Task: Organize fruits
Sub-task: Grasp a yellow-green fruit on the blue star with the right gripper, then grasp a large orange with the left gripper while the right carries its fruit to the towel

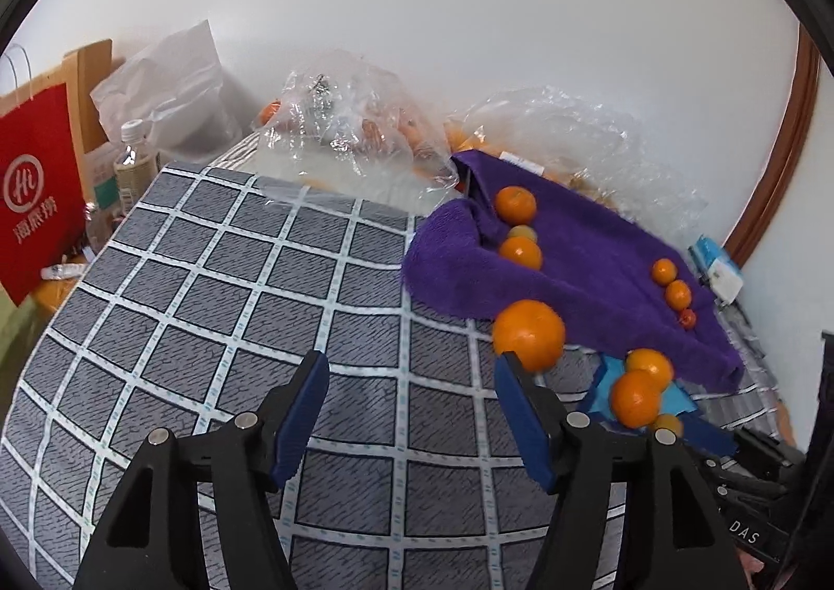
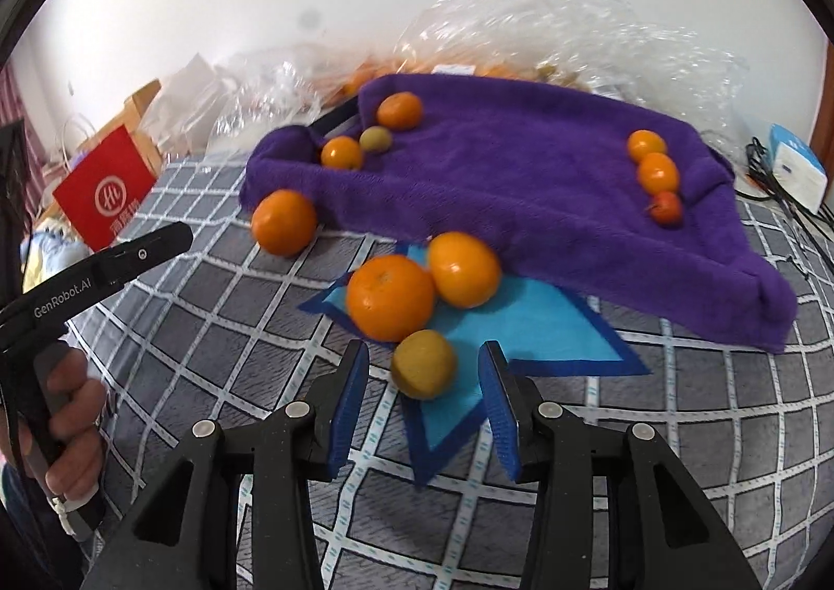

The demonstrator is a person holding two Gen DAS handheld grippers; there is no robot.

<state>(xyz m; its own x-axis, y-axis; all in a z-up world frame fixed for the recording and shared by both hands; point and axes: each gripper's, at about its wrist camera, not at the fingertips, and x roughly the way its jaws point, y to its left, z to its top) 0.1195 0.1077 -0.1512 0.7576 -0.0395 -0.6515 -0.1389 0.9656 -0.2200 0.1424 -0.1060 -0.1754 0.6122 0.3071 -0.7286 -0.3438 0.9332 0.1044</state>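
A purple towel (image 2: 521,183) lies on the checked tablecloth (image 2: 219,329) and holds several small oranges in two rows, one on its left (image 2: 341,153) and one on its right (image 2: 658,173). A blue cloth (image 2: 521,324) in front holds two big oranges (image 2: 390,297) and a small yellowish fruit (image 2: 423,364). My right gripper (image 2: 425,371) is open, with the yellowish fruit between its fingertips, not touching. A loose orange (image 1: 528,334) sits at the towel's edge. My left gripper (image 1: 412,371) is open and empty, its right fingertip just below that orange.
Clear plastic bags (image 1: 354,121) with more fruit lie behind the towel by the wall. A red paper bag (image 1: 36,194) and a bottle (image 1: 133,162) stand at the far left. A white and blue box (image 2: 797,168) with cables sits at the right.
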